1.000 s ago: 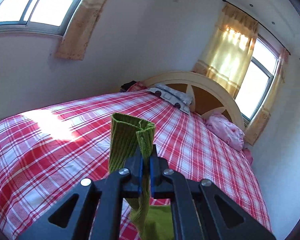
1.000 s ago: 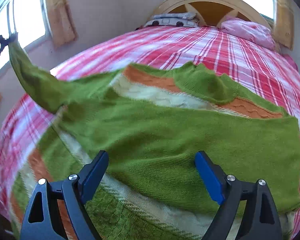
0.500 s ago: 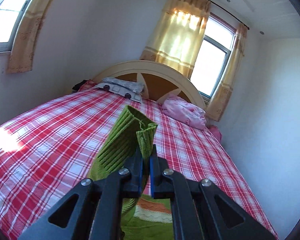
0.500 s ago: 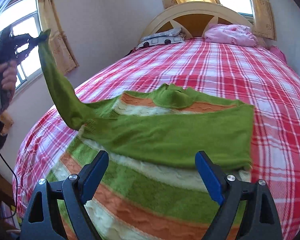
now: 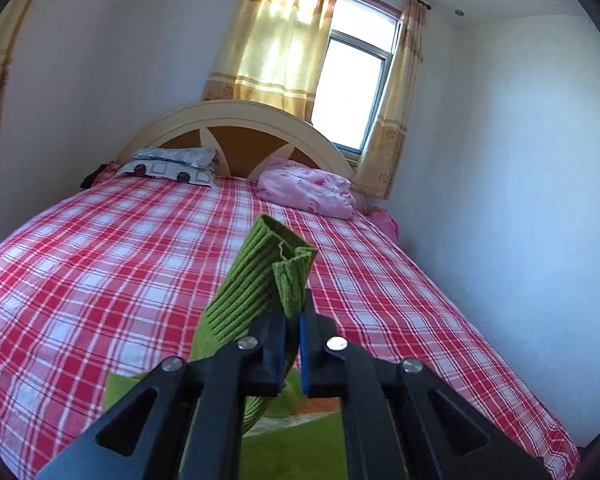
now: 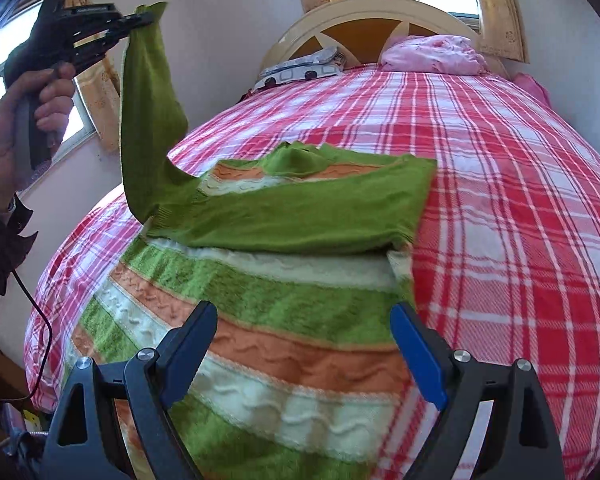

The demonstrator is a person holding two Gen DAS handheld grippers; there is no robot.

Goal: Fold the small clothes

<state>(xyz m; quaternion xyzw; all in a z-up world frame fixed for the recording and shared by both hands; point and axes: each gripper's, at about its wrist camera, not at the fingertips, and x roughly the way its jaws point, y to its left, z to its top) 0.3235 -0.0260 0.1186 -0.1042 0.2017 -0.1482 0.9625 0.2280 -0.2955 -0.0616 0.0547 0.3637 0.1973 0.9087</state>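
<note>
A small knitted sweater (image 6: 260,320) striped green, orange and white lies on the red checked bed (image 6: 520,200). One green sleeve (image 6: 300,216) is folded flat across its chest. My left gripper (image 5: 292,320) is shut on the ribbed cuff (image 5: 276,264) of the other green sleeve (image 6: 144,112), held high above the sweater's left side; the same gripper (image 6: 146,19) shows in the right wrist view, in a person's hand (image 6: 16,120). My right gripper (image 6: 304,328) hovers open over the sweater's lower stripes with nothing between its fingers.
A cream arched headboard (image 5: 236,120) stands at the far end, with a grey patterned pillow (image 5: 168,166) and a pink bundle (image 5: 308,192) before it. Curtained windows (image 5: 348,92) sit behind. A white wall (image 5: 520,200) runs along the bed's right side. A black cable (image 6: 40,320) hangs at left.
My left gripper has swung the held sleeve up and toward the sweater's middle, turning to face the headboard. The right gripper has drawn back toward the hem, still open.
</note>
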